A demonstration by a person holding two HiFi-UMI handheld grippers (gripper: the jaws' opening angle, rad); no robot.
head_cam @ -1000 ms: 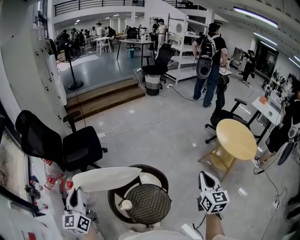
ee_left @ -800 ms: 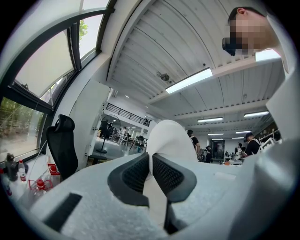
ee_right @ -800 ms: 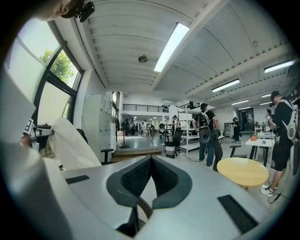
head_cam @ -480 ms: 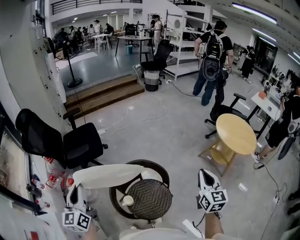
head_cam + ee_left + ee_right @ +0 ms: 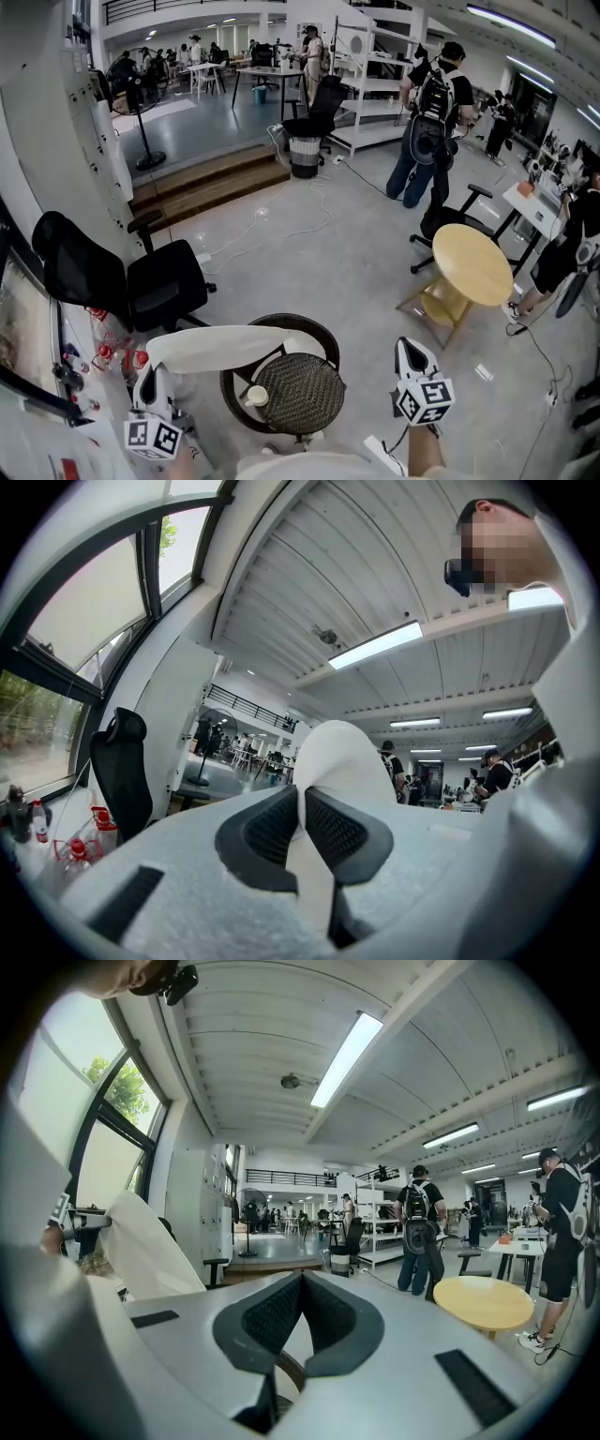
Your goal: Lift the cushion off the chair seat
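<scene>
At the near left, the left gripper has its fingers closed on one edge of the cushion, with a thin strip of the pale cover pinched between the pads. The cushion hangs in the air from that grip and reaches rightward over the near-left part of the chair. It looks clear of the woven seat, though the head view cannot show whether its right end brushes the rim.

It holds a long, gently bowed shape from a single-edge pinch. I judge it light and soft, padded enough to keep some form yet apt to droop and swing. The cover looks smooth, so a shallow pinch may slip. A deeper bite on the edge or seam would be safer, and a second hold at the free right end would stop it folding. Nothing about it seems fragile.

At the near right, the right gripper is well apart from the cushion, beside the chair. Its fingers are brought together with nothing between them.
</scene>
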